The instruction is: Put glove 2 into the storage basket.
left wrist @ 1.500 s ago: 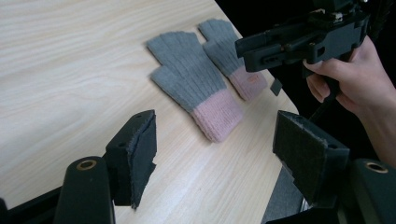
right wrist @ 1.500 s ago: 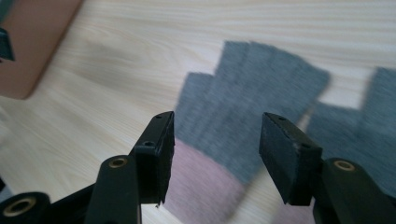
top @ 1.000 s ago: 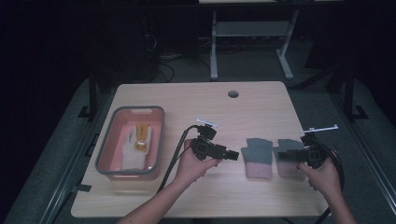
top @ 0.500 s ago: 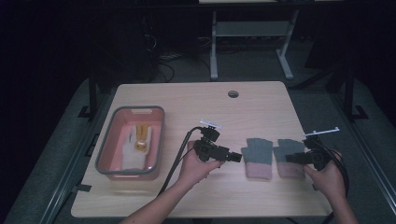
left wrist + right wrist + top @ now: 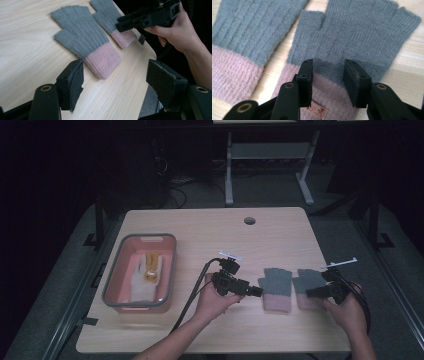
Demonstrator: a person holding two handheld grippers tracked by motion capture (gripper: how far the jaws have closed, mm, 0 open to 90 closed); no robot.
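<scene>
Right gripper view has the right gripper (image 5: 328, 77) down on the right glove (image 5: 352, 37) — fingers closing in around the knit, not pinching yet. Left gripper (image 5: 115, 85) sits wide open beside the left glove (image 5: 82, 37) on the bench (image 5: 22, 50).

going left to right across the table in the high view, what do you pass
pink tray with a white glove and an orange thing inside → left gripper → left grey-and-pink glove → right grey-and-pink glove → right gripper, its jaws just closing over that glove's cuff
</scene>
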